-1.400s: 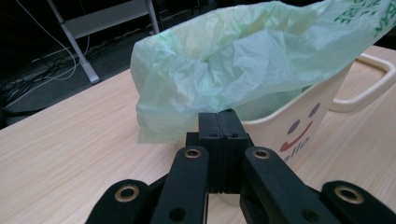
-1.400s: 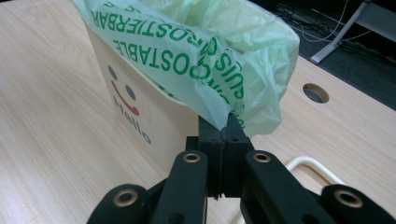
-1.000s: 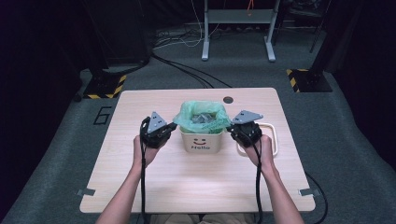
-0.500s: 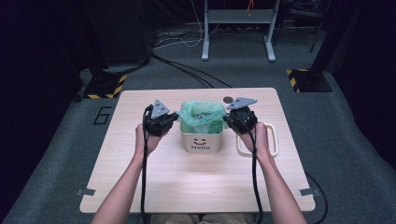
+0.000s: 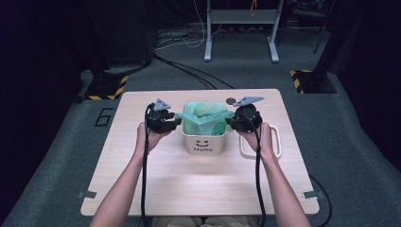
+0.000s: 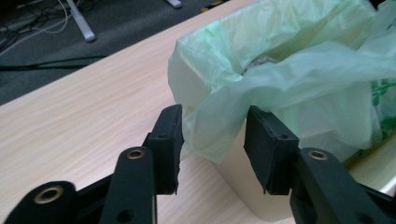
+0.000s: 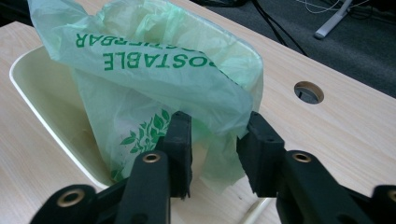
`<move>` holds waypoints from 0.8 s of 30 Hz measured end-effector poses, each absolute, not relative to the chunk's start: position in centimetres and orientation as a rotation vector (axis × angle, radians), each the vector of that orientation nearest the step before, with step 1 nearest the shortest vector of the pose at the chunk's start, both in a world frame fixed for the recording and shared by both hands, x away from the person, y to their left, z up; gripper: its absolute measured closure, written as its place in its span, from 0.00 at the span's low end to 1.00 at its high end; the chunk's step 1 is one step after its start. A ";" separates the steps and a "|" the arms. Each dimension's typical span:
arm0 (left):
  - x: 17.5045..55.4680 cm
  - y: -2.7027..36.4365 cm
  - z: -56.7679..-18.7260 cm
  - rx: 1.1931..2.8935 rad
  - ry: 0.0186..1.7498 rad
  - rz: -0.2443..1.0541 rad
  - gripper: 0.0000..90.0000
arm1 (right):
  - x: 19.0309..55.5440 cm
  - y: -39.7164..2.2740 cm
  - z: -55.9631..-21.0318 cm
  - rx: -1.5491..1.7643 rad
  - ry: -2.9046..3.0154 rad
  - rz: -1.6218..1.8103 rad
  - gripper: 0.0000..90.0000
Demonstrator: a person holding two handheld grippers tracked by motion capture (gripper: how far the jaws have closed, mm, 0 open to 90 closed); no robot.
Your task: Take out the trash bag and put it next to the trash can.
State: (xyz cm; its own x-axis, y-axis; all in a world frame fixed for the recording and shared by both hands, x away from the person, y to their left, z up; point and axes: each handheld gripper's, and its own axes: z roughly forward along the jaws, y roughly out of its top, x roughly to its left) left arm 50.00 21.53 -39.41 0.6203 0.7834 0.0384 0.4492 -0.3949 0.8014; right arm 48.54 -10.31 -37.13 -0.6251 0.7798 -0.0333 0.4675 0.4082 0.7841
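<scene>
A cream bin (image 5: 204,142) with a smiley and "Hello" on its front stands mid-table, lined with a green compostable bag (image 5: 203,116). My left gripper (image 5: 177,122) is at the bin's left rim and my right gripper (image 5: 229,123) at its right rim. In the left gripper view the jaws (image 6: 212,140) have just been opening and stand apart, with a loose fold of the bag (image 6: 299,93) hanging between them above the bin wall (image 6: 236,186). The right gripper's jaws (image 7: 215,149) have also just been opening, and a corner of the bag (image 7: 154,70) droops between them unpinched.
A cream loop-shaped frame (image 5: 276,142) lies on the table under the right hand. A round cable hole (image 5: 231,101) sits behind the bin. The wooden table (image 5: 198,189) has bare room in front of the bin. A metal stand (image 5: 239,28) and cables are on the floor beyond.
Both hands have moved a little farther up the table alongside the bin. The bag's top now spreads wider towards both grippers.
</scene>
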 end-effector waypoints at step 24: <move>50.7 21.3 -40.4 1.970 0.929 0.617 0.96 | 49.6 -12.6 -41.8 1.192 2.209 1.113 0.89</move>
State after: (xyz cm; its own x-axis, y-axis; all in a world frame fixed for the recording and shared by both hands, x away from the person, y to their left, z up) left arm 50.73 21.29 -40.44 0.6024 0.7948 0.0731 0.3755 -0.3630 0.8528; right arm 49.59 -12.58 -41.85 -0.5602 0.8279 0.0282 0.5150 0.3214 0.7946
